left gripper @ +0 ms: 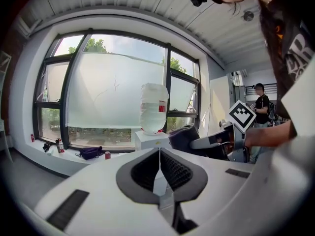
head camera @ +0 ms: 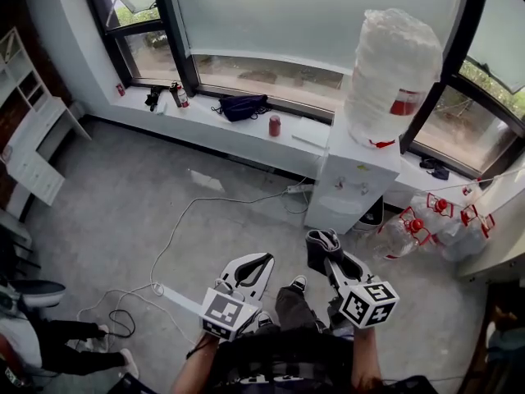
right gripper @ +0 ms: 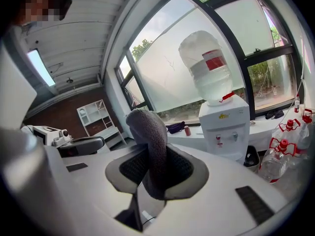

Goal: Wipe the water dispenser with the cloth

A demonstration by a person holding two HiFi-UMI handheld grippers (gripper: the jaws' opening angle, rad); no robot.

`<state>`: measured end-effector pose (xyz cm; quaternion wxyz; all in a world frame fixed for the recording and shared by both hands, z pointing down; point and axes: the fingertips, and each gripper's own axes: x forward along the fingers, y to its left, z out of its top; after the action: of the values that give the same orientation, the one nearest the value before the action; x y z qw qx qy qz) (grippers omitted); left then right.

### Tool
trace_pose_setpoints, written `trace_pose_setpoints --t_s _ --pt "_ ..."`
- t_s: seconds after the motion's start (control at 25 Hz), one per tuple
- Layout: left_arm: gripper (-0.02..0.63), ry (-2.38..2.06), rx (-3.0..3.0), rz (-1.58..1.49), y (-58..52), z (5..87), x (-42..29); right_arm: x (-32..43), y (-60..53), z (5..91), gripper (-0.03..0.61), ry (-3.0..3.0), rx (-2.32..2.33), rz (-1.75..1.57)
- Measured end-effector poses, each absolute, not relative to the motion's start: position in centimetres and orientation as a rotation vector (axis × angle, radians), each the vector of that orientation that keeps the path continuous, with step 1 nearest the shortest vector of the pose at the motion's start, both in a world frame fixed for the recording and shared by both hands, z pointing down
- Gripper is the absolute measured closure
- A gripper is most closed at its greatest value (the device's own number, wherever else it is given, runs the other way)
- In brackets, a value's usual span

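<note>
A white water dispenser [head camera: 349,183] stands by the window with a large plastic-wrapped bottle [head camera: 392,72] on top; it also shows in the right gripper view as the dispenser [right gripper: 225,127] and, small, in the left gripper view as the dispenser [left gripper: 147,140]. My right gripper [head camera: 322,245] is shut on a dark grey cloth [right gripper: 150,146], which sticks up from between its jaws, cloth [head camera: 320,249]. It hovers over the floor, well short of the dispenser. My left gripper [head camera: 253,265] is shut with nothing in it, beside the right one.
A white cable and power strip [head camera: 299,189] lie on the floor before the dispenser. Spare water bottles [head camera: 431,220] lie to its right. A red can [head camera: 274,125] and a dark bag [head camera: 243,106] sit on the window sill. A white shelf [head camera: 29,130] stands left.
</note>
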<state>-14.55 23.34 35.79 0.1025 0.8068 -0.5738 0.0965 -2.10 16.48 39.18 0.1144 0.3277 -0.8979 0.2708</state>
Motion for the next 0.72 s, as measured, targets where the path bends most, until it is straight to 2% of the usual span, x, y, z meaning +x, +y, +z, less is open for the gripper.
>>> trace_pose_setpoints --t_s 0.72 --pt "0.594 -1.615 2.518 0.229 24.3 33.0 -9.4 2.9 18.6 37.1 0.479 -2.632 1.073 0.693"
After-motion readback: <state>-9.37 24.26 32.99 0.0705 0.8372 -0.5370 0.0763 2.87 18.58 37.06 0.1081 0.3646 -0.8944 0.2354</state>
